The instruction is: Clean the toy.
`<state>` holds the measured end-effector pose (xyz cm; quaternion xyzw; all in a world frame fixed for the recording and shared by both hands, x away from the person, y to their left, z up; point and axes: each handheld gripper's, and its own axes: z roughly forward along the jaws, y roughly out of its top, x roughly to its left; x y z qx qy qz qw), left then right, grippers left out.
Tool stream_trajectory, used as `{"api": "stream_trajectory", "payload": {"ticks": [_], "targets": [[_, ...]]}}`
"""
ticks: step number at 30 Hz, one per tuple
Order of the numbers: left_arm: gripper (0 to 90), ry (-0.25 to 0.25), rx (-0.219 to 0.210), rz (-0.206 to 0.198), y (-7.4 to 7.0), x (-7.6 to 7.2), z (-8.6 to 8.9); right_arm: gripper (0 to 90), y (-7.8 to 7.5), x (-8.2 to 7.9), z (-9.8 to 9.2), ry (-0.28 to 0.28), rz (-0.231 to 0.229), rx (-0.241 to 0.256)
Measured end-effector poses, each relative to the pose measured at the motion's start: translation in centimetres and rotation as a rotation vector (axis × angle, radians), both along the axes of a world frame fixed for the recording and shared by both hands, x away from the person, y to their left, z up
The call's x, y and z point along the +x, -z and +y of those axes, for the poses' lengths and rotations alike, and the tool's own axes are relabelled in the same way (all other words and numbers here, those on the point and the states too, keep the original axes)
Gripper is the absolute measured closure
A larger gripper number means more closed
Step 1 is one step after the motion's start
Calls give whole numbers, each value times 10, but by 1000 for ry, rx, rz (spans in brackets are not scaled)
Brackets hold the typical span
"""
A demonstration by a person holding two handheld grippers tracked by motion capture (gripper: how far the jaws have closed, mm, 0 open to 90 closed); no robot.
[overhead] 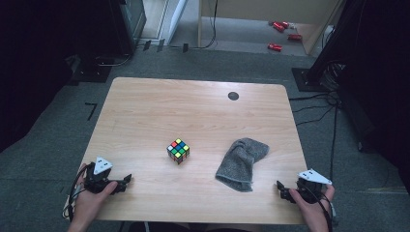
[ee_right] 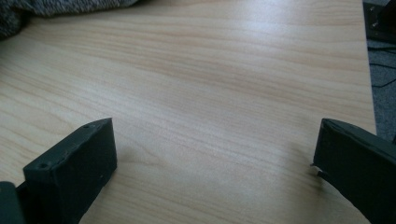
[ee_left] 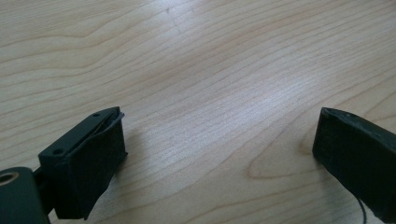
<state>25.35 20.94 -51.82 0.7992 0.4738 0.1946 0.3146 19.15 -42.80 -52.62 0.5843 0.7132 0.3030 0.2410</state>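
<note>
Cube, multicoloured puzzle type, sits on the wooden counter roughly at its middle; I take it as my landmark. It rests flat on one face, corner turned toward me, touching nothing. Grey cloth lies crumpled to the right of the cube, near it but apart, one end bunched toward the far side and the wider end toward the near edge. Small dark round disc is set in the counter surface well beyond the cube, to its far right.

My left tool rests low at the near edge, left of the cube and nearer to me, well apart from it. In the left gripper view its jaws stand wide apart with bare wood grain between them: released, holding nothing. My left hand grips its body from below.

My right tool sits at the near edge, right of the cube and past the cloth, close to the cloth's wider end but not touching. In the right gripper view the jaws are likewise spread, nothing between them; the cloth shows at the upper left corner there. My right hand holds it
</note>
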Motion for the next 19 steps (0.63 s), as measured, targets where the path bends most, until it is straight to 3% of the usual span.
{"api": "stream_trajectory", "payload": {"ticks": [2,19], "targets": [[27,-1,0,0,0,0,0,0,0,1,0,4,11,18],[20,-2,2,2,0,2,0,0,1,1,1,-5,8,15]]}}
